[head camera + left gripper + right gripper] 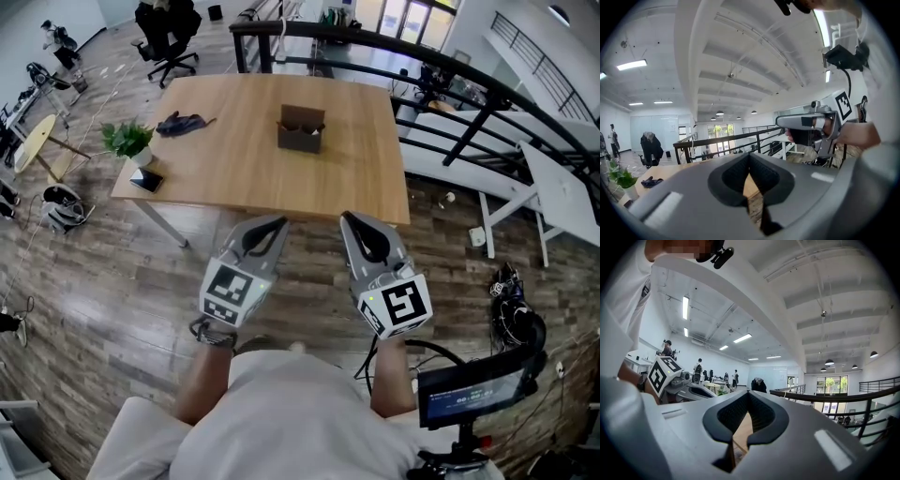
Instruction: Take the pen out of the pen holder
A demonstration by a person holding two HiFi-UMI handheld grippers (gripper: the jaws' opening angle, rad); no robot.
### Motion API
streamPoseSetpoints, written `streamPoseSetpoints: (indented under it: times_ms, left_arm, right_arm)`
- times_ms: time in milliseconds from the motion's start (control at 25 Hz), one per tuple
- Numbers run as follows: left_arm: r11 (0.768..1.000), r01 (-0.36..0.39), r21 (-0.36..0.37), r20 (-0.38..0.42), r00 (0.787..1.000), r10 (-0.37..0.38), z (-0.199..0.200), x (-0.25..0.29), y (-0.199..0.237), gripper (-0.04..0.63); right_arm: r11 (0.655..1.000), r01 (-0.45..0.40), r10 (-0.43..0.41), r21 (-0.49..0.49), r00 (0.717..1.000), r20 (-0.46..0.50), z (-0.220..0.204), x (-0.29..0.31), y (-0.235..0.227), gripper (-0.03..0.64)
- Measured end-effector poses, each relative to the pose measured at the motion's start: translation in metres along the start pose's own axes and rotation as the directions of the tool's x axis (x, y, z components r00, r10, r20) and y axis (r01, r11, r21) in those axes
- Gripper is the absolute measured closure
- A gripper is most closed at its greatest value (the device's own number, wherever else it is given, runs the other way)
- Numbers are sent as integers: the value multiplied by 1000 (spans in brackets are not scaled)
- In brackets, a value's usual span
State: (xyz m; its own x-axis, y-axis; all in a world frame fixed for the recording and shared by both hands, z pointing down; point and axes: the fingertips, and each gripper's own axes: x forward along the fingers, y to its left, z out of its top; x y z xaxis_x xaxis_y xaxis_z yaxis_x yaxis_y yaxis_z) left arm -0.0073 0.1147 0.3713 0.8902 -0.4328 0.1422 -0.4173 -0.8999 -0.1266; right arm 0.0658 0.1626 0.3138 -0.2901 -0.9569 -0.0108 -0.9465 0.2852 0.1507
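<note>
A brown box-shaped pen holder [300,129] stands on the far middle of the wooden table [244,159]. Dark contents show inside it, but I cannot make out a pen. My left gripper [277,223] and right gripper [349,217] hover side by side in front of the table's near edge, well short of the holder. Both point forward. In the left gripper view the left gripper [749,161] has its pads together with nothing held, and the right gripper [811,123] shows beside it. The right gripper [749,400] is likewise shut and empty in its own view.
On the table's left side stand a small potted plant [128,141], a dark cloth [180,123] and a black flat object [146,180]. A black railing [450,70] runs behind the table. An office chair [169,37] stands far left; a screen on a stand [478,389] is near right.
</note>
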Motion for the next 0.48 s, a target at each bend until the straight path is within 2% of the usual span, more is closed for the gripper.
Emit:
streamPoseSetpoints:
  times_ms: [240, 480]
  left_arm:
    - [1000, -8, -3, -28, 1000, 8, -11, -3, -8, 597]
    - [1000, 0, -5, -16, 1000, 0, -9, 1, -9, 597]
  right_arm:
    - [998, -14, 13, 54, 1000, 17, -5, -8, 1, 615]
    - [999, -16, 14, 38, 999, 40, -1, -10, -2, 615]
